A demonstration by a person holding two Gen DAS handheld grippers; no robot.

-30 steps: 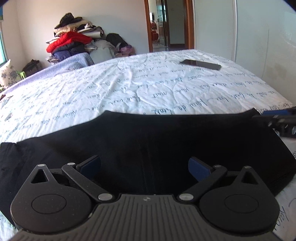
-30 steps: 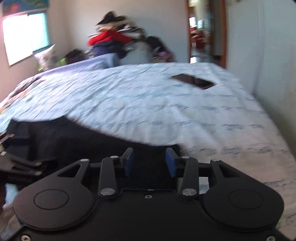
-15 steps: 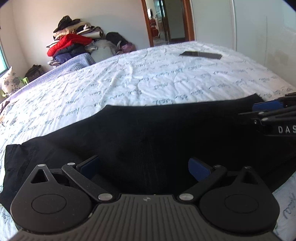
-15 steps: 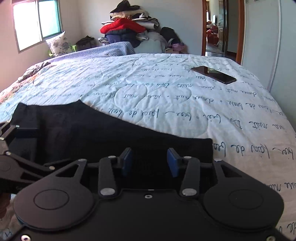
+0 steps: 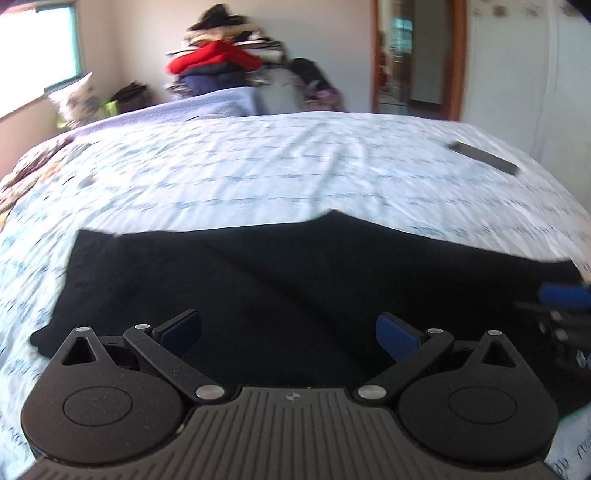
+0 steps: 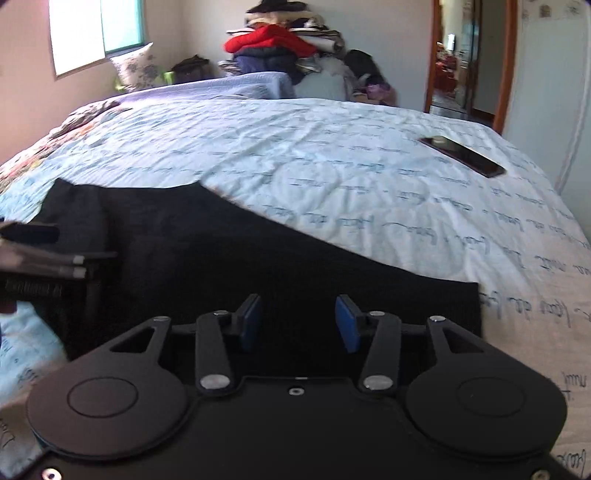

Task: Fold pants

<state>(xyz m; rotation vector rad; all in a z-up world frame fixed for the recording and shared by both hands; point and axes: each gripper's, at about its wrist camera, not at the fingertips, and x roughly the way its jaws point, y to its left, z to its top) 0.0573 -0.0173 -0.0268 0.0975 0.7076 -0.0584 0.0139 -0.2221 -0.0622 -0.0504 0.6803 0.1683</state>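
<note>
A bed (image 5: 295,166) covered by a white sheet printed with handwriting is seen to fill most of both views. At its near edge the black pants (image 5: 295,280) are laid flat across the sheet, stretched from left to right; in the right wrist view the pants (image 6: 229,258) are shown running from a corner at the upper left down to a straight hem at the lower right.

Against the far wall a pile of clothes (image 6: 280,48) topped by a red jacket is stacked, with a flowered pillow (image 6: 133,66) set near the window (image 6: 96,33) to its left. An open doorway (image 6: 469,59) with a wooden frame is seen at the right.

The left gripper (image 5: 288,334) is held low over the middle of the pants, its jaws spread wide apart with only dark fabric seen between the blue pads (image 5: 399,338); whether the fabric is touched cannot be told. The right gripper (image 6: 298,323) is held over the hem end of the pants, its jaws parted by a narrower gap and nothing clamped between them. In the left wrist view, part of the right gripper (image 5: 561,299) is seen at the right edge, blurred.

A dark phone (image 6: 461,156) is lain on the sheet toward the far right, well apart from the pants.
</note>
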